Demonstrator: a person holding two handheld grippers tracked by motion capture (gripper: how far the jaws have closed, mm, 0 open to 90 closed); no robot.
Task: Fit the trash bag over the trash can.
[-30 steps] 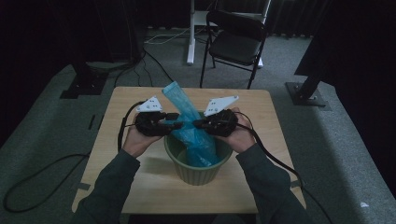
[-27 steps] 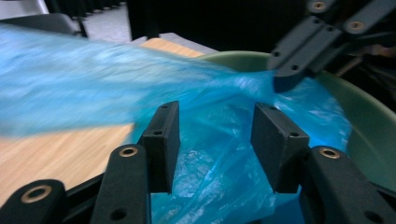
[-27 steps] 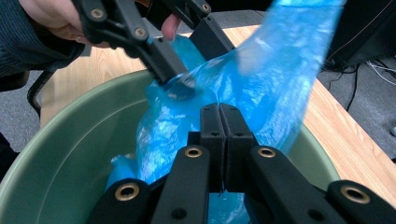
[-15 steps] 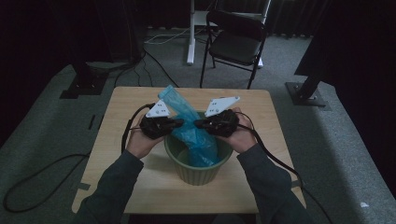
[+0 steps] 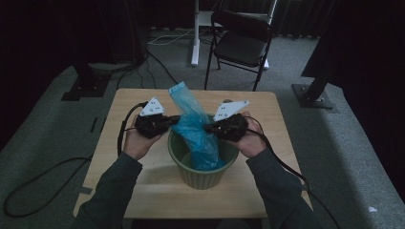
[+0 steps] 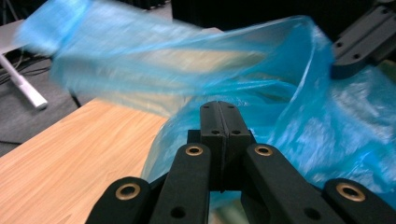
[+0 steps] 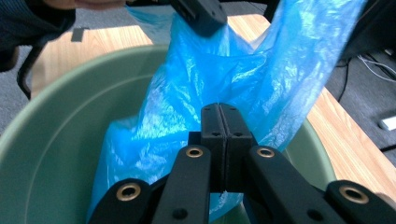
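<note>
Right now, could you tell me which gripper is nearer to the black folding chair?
Right. The right gripper sits over the green bin's right rim, more directly below the chair; the left gripper is off to its left.

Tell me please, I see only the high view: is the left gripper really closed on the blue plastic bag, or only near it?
Observer: In the left gripper view the left gripper has just closed; its jaws meet on the film of the blue plastic bag.
Operator: And the right one?
Observer: The right gripper is shut on the bag film too, above the green bin.
Operator: Is the bag spread over the rim?
Observer: No. In the right gripper view it hangs bunched inside, with the green wall bare beside it.
</note>
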